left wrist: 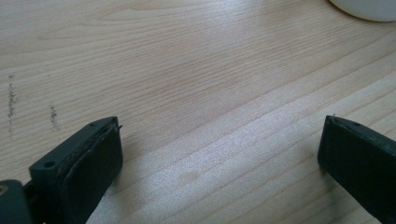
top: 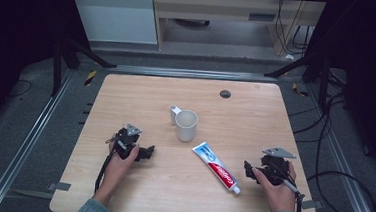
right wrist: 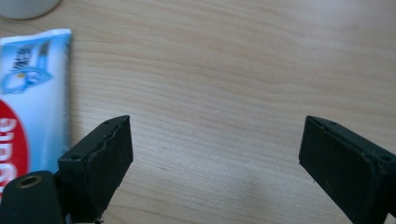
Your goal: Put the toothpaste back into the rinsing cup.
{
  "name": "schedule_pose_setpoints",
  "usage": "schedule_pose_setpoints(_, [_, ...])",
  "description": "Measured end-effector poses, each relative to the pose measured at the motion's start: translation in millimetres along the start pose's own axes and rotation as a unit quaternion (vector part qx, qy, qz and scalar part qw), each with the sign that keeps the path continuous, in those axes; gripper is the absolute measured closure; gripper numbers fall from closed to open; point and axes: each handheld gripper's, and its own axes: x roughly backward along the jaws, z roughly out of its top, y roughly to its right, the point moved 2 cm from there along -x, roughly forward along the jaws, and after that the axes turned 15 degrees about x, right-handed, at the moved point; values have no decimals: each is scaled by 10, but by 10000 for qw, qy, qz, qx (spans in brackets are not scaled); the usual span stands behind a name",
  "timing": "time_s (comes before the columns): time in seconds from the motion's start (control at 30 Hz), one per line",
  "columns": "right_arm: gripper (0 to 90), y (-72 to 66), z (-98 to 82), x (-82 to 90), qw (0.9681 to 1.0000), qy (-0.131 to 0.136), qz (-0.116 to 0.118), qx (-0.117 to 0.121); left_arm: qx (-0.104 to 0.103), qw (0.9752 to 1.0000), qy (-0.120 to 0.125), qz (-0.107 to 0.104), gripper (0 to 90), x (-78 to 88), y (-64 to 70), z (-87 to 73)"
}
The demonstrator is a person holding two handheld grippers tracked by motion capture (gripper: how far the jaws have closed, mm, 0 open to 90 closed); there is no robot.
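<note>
Toothpaste tube [top: 217,167] lies flat on the table [top: 127,91], cap toward the person, just beside the right gripper [top: 249,171]; cup [top: 185,124] stands beyond. Both grippers rest with fingers spread wide, empty. Risk: right fingers pinching the soft tube skew it or slide it toward the cup. Left gripper [top: 145,152] sits well apart.

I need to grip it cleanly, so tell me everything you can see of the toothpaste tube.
The white, blue and red plastic toothpaste tube lies flat on the light wooden table, slanted, its white cap on and pointing at the person's side, its flat crimped end toward the white mug. Red lettering band mid-body. Nothing touches it; the right tool sits beside it, open.
</note>
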Motion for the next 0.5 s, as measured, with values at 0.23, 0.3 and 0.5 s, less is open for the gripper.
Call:
schedule_pose_setpoints(0.23, [133,-99,324,192,9981,-235,130,558,7,10000,5,2,0,-4,1,2])
schedule_pose_setpoints(0.3, [138,-149,456,248,9963,-348,198,756,4,10000,6,7,0,-3,2,2])
schedule_pose_setpoints(0.5, [141,-236,679,312,9925,-548,436,1003,8,10000,7,4,0,-3,2,2])
